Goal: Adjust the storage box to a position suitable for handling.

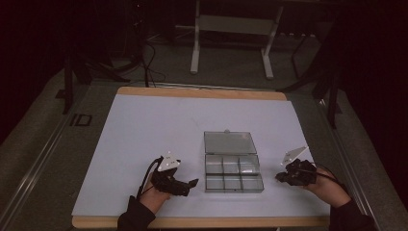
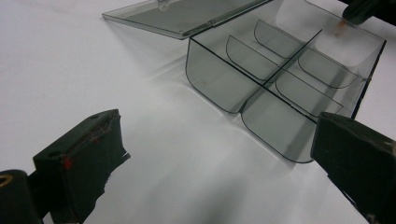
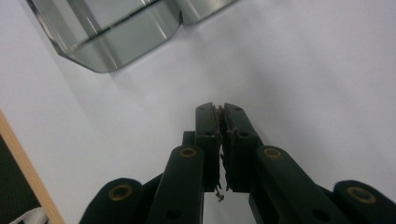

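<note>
Organiser box (image 1: 234,173) of clear plastic sits on the white desk (image 1: 144,130) at about six o'clock from its centre, lid (image 1: 229,142) thrown back flat toward twelve, compartments bare. Its long axis runs nine to three. Left tongs (image 1: 192,183) rest at the box's nine o'clock, jaws spread wide and empty, tips pointing at it. Right tongs (image 1: 279,177) lie at its three o'clock, jaws pressed together on nothing. Judging by the gaps, the left pair sits slightly nearer.

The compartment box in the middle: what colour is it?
Clear, smoke-grey tinted plastic box; the left gripper view shows it best.
</note>
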The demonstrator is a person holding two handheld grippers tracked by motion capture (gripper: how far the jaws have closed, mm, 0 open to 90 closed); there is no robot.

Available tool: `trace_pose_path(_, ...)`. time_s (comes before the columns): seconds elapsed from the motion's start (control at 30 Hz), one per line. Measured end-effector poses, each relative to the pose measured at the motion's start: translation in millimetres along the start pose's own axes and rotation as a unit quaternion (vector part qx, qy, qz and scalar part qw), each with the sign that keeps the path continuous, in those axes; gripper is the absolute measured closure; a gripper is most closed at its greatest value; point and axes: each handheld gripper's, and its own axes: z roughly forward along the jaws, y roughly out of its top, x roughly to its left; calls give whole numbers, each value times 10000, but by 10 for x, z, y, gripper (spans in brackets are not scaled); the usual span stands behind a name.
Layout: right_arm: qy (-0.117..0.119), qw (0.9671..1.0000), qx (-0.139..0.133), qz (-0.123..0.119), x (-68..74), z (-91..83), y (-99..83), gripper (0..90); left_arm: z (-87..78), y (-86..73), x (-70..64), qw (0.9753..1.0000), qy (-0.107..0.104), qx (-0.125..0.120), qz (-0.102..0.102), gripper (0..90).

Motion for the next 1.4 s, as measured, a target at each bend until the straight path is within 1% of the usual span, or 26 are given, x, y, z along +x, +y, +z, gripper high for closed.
trace_pose_path(0.1,-10,10000,-26,-32,-5,-50,17,857,1,-1,2,10000,-8,3,-6,29)
trace_pose_path(0.13,-13,10000,-68,-35,-18,-106,39,857,0,-1,4,10000,-7,-2,-14,30)
trace_pose_path(0.2,-44,9999,-132,-47,-26,-151,60,857,0,-1,6,10000,-8,-7,-17,29)
trace_pose_path(0.23,-27,9999,-137,-67,-26,-173,73,857,-2,-1,8,10000,-8,-14,-21,29)
trace_pose_path(0.3,-63,9998,-141,-107,-26,-194,86,857,-3,-1,9,10000,-6,-18,-23,30)
trace_pose_path(0.37,-95,9997,-171,-157,-30,-258,132,857,-4,-4,12,10000,0,-14,-33,29)
trace_pose_path(0.57,-140,9992,-291,-233,-34,-364,222,857,-8,-8,13,10000,1,-17,-41,30)
trace_pose_path(0.8,-133,9982,-461,-361,-18,-480,356,857,-10,-11,11,10000,-4,-28,-49,29)
trace_pose_path(0.93,-101,9974,-555,-456,-4,-500,407,857,-18,-7,17,10000,-5,-49,-41,29)
trace_pose_path(0.97,-144,9968,-571,-540,14,-503,444,856,-24,-7,19,10000,-6,-68,-59,29)
trace_pose_path(1.1,-68,9955,-632,-699,40,-500,515,856,-25,-10,20,10000,-12,-72,-68,29)
trace_pose_path(1.13,-68,9955,-632,-699,40,-500,515,856,-25,-10,20,10000,-12,-72,-68,29)
trace_pose_path(1.2,0,9945,-684,-799,62,-492,573,856,-23,-14,19,10000,-17,-61,-75,29)
trace_pose_path(1.33,60,9934,-748,-870,84,-476,633,856,-19,-22,22,10000,-26,-55,-76,29)
trace_pose_path(1.4,124,9921,-787,-971,111,-444,698,856,-22,-24,29,9999,-27,-65,-82,30)
